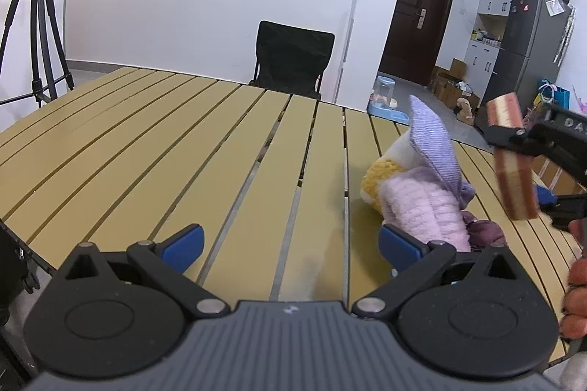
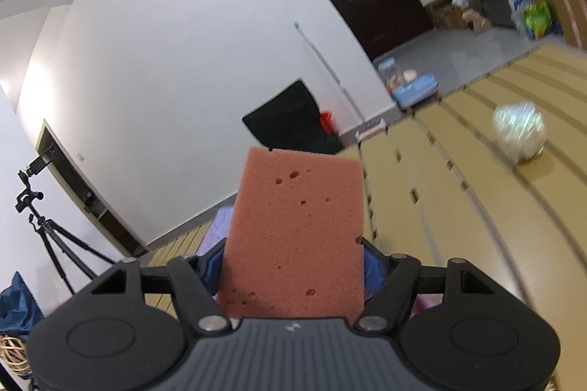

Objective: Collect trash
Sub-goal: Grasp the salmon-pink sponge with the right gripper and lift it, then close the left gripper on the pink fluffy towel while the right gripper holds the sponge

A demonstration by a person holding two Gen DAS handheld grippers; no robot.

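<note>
A pink sponge (image 2: 297, 226) with a layered edge is held up off the slatted tan table (image 1: 146, 141) by my right gripper (image 2: 293, 262), whose blue pads press its two sides. In the left wrist view that sponge (image 1: 513, 185) and the right gripper (image 1: 528, 167) hang at the far right, above the table's edge. My left gripper (image 1: 290, 237) stands open low over the near table, with nothing between its fingers. A heap of purple, yellow and white cloths (image 1: 422, 189) lies just beyond its right finger. A crumpled shiny ball (image 2: 519, 130) lies on the table at the right.
A black chair (image 1: 293, 57) stands behind the table's far edge. A tripod (image 1: 36, 24) is at the left, and a dark door, a grey fridge (image 1: 528, 35) and floor clutter at the right. A person's hand (image 1: 578, 281) shows at the right edge.
</note>
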